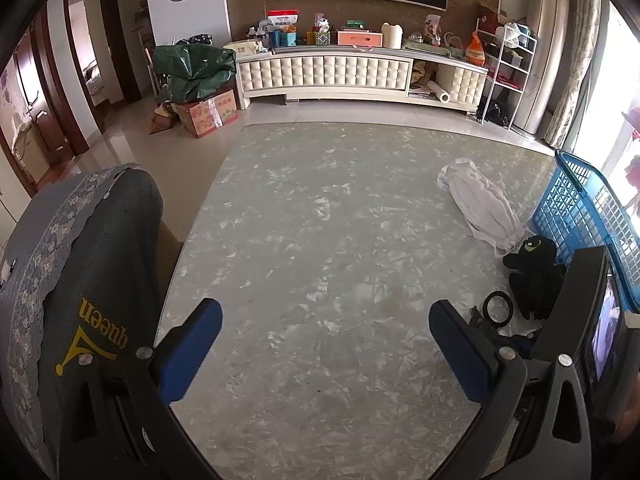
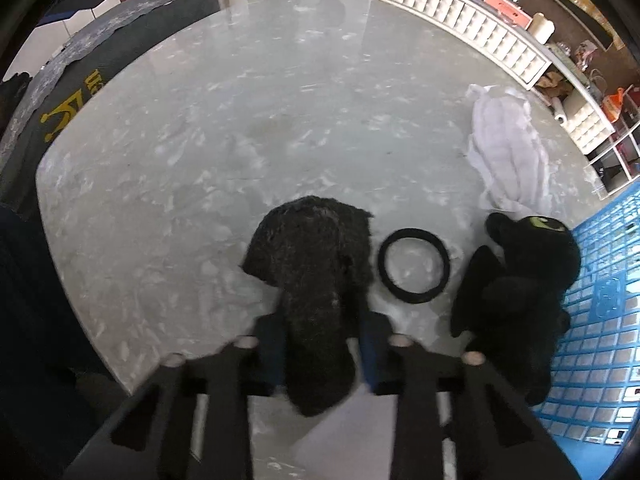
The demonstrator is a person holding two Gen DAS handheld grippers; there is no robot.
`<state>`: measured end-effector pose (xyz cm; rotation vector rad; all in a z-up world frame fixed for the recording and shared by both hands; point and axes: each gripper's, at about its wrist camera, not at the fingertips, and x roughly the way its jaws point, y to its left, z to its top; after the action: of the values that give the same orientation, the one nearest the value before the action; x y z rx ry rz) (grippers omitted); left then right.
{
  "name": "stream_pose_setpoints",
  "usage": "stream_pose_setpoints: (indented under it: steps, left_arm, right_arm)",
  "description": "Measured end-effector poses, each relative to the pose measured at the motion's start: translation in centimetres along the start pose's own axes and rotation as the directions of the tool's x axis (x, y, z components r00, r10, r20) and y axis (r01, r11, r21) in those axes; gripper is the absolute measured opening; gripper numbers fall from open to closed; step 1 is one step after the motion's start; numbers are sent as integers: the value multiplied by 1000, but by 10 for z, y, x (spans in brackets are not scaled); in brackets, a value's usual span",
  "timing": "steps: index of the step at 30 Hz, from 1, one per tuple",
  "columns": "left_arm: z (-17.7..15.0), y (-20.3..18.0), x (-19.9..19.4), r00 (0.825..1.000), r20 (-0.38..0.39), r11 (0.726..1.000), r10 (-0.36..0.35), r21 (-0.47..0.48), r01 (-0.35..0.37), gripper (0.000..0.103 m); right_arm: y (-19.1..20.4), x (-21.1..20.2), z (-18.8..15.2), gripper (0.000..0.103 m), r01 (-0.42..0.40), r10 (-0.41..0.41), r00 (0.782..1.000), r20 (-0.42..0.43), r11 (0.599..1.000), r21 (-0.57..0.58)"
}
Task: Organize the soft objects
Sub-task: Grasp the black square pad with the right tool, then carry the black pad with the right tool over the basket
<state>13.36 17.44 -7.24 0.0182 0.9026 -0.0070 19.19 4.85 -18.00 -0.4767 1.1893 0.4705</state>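
Observation:
My right gripper [image 2: 320, 344] is shut on a black fuzzy cloth [image 2: 312, 272], holding it just above the marble table [image 2: 200, 140]. A black ring [image 2: 414, 266] lies right of it. A black plush toy with green eyes [image 2: 516, 292] leans against a blue basket [image 2: 600, 320]. A white cloth [image 2: 508, 148] lies farther back. My left gripper [image 1: 324, 344] is open and empty above the table [image 1: 320, 220]. In the left wrist view the plush [image 1: 534, 272], ring [image 1: 498, 308], white cloth [image 1: 480, 200] and basket [image 1: 580, 216] sit at the right.
A chair back with a grey cover marked "queen" [image 1: 80, 280] stands at the table's left edge and shows in the right wrist view [image 2: 100, 68]. A white cabinet [image 1: 360, 72] with clutter lines the far wall.

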Motion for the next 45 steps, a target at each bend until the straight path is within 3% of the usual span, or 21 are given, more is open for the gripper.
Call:
stream_pose_setpoints:
  steps: [6,18,28,34,45]
  left_arm:
    - [-1,-3,-1,1000,-3,1000,-2,1,2,103]
    - [0,-36,-4,996,-26,996,-81,43,82,103]
    - [-2,-89,-20,978,-50,974,-201,95,205,103]
    - [-11,-124,-18,973,-92,964,-211,146,223,103]
    - [-29,-174,-5,966,-171,954,-193,198,226,103]
  right_arm:
    - [-18,-13,-4,13,-32,31,999,19,999,25]
    - [-46,-91,-2,13,7,-18,990,142,997,77]
    - [-80,-143,-15,13,15,-47,972,228,990,140]
    - [-106,-167,-34,13,13,-62,960,273,984,179]
    - [-147,-172,-59,13,30,-102,954,283,969,247]
